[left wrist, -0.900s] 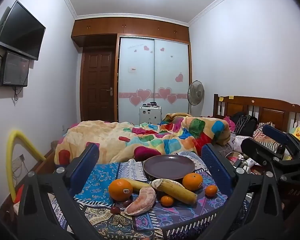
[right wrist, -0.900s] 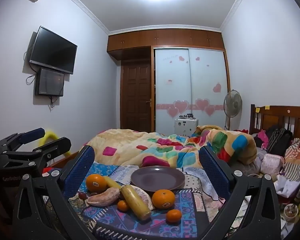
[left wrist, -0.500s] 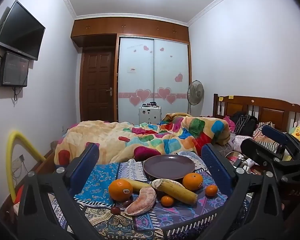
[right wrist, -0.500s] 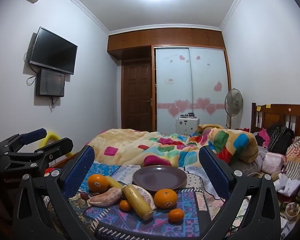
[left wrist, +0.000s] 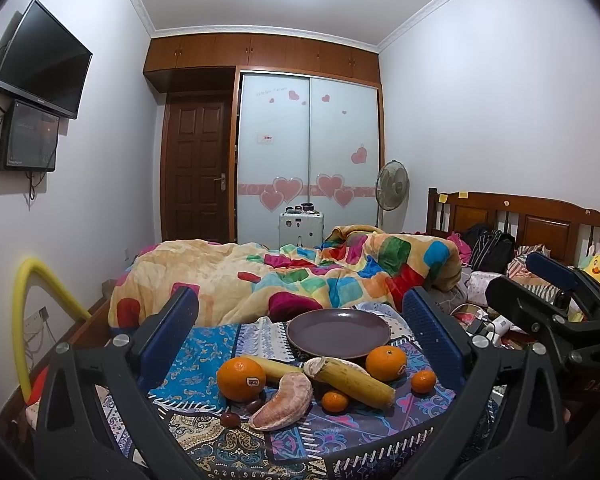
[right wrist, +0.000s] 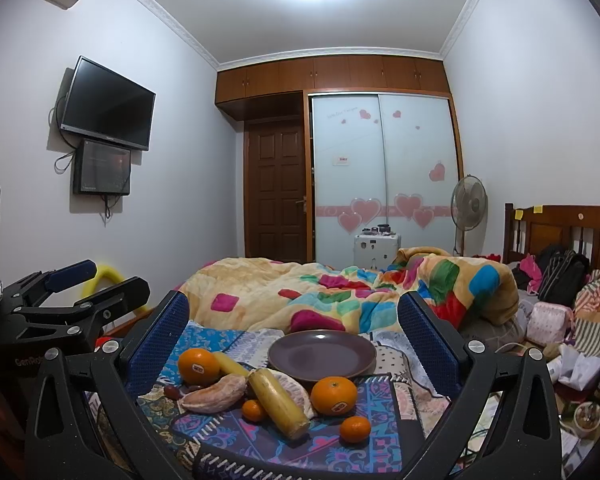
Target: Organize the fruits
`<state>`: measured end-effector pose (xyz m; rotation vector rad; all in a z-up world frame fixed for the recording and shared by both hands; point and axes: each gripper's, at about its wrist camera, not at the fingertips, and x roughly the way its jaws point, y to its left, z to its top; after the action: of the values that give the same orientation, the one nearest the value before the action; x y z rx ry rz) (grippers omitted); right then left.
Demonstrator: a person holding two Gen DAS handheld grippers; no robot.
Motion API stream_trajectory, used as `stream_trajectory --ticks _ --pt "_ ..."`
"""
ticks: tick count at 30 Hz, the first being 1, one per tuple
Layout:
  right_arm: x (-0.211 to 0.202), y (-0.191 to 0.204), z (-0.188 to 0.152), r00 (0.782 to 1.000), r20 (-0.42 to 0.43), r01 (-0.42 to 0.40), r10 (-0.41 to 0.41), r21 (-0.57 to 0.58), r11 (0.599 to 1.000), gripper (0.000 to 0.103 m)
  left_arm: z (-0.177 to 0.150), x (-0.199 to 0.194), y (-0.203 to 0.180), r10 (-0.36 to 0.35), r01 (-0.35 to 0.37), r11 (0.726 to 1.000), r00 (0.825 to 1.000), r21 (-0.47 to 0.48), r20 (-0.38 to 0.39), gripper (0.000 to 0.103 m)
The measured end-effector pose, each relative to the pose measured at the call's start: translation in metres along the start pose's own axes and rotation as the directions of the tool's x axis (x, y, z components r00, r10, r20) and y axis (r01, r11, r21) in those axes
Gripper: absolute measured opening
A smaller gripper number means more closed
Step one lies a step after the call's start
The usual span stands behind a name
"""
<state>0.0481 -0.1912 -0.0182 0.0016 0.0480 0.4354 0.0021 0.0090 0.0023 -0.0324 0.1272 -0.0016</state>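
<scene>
An empty purple plate [left wrist: 339, 333] [right wrist: 322, 354] sits on a patterned cloth [left wrist: 204, 348]. In front of it lie two big oranges [left wrist: 241, 378] [left wrist: 386, 362], two small tangerines [left wrist: 335, 401] [left wrist: 423, 381], a peeled pomelo wedge [left wrist: 282, 407], two bananas [left wrist: 354, 381] [left wrist: 270, 366] and a dark red date [left wrist: 229, 419]. My left gripper [left wrist: 300, 328] hovers open before the fruit, nothing between its blue pads. My right gripper [right wrist: 294, 334] is open too, level, framing the same fruit: orange [right wrist: 333, 396], banana [right wrist: 278, 403], wedge [right wrist: 216, 398].
A bed with a colourful blanket [left wrist: 300, 276] lies right behind the cloth. Bags and clutter [right wrist: 560, 312] fill the right side by the wooden headboard [left wrist: 512, 220]. A yellow foam tube [left wrist: 40, 300] arches at the left wall. Wardrobe [left wrist: 308, 168] and door stand far back.
</scene>
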Motion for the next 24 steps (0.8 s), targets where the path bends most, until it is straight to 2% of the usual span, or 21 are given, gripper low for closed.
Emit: stream_trajectory --ticks 24 --pt "0.0066 0.0032 -0.0062 1.0 -0.002 -0.008 0.008 0.018 1.0 0.103 -0.0036 0.0029 -0.0041 0.014 -0.014 1.0 1.0 0.004 -0.005 0.103"
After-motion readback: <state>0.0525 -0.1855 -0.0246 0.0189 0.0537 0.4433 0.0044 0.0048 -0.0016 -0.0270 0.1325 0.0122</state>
